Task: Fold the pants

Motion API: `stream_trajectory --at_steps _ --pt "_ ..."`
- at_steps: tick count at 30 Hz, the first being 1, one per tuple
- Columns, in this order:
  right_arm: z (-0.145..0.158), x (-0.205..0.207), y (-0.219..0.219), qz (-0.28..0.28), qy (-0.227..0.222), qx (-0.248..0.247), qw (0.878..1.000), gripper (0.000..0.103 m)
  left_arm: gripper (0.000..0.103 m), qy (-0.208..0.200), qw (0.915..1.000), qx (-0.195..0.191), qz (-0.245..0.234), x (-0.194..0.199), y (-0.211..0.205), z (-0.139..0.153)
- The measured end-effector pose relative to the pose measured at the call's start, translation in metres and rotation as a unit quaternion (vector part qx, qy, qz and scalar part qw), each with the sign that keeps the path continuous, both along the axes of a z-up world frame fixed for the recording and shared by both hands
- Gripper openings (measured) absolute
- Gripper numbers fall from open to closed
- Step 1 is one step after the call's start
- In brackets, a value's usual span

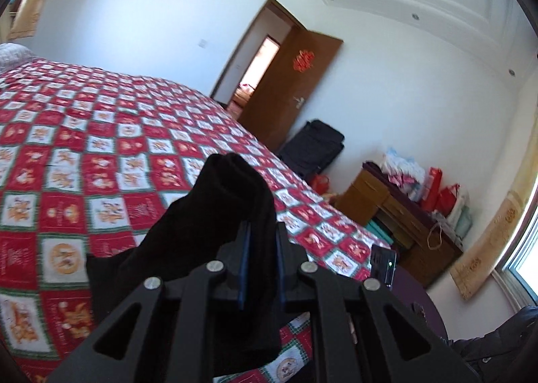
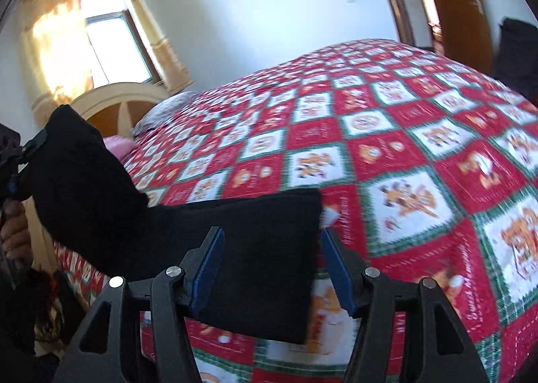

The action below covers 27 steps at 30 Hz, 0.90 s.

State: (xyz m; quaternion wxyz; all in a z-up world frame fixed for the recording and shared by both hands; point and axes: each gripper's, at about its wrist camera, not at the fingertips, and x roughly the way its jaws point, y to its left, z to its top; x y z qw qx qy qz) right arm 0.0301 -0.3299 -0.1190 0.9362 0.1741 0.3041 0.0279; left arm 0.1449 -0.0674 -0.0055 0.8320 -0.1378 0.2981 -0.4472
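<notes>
The black pants [image 2: 188, 235] were held up off the quilted bedspread [image 2: 420, 154], bunched and draped rather than spread flat. One end was pinched tight in the left gripper [image 1: 262, 238], its pads closed on the cloth, with the rest hanging down over the bed. In the right wrist view the right gripper [image 2: 272, 262] was seen with its fingers well apart, a wide band of fabric lying between them; whether anything was actually squeezed there couldn't be told. Honestly, the step would probably be done best if the pants were pulled taut between both grippers and laid flat first, so no wrinkles got folded in.
</notes>
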Motion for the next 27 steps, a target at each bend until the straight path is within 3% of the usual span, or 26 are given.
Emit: stream_trajectory --at_steps 6,14,19,25,26,27 --pt "-0.011 -0.001 -0.024 -0.042 0.003 0.022 0.999 0.061 0.013 0.038 0.9966 0.056 -0.048 0.005 -0.077 -0.04" --pt "-0.021 0.002 -0.023 -0.036 0.009 0.031 0.999 0.061 0.013 0.055 0.9872 0.137 -0.06 -0.006 -0.142 -0.091" --pt "-0.025 0.004 -0.028 -0.035 0.008 0.042 0.998 0.061 0.016 0.066 0.9871 0.126 -0.072 -0.018 -0.152 -0.094" --pt "-0.026 0.002 -0.042 -0.045 -0.003 0.081 0.996 0.061 0.02 0.029 0.9919 0.105 -0.065 -0.028 -0.132 -0.075" --pt "-0.025 0.002 -0.043 -0.044 -0.006 0.088 0.995 0.061 0.023 0.021 0.9929 0.103 -0.056 -0.03 -0.123 -0.072" --pt "-0.025 0.001 -0.044 -0.041 -0.008 0.097 0.994 0.061 0.034 0.016 0.9934 0.103 -0.047 -0.029 -0.118 -0.072"
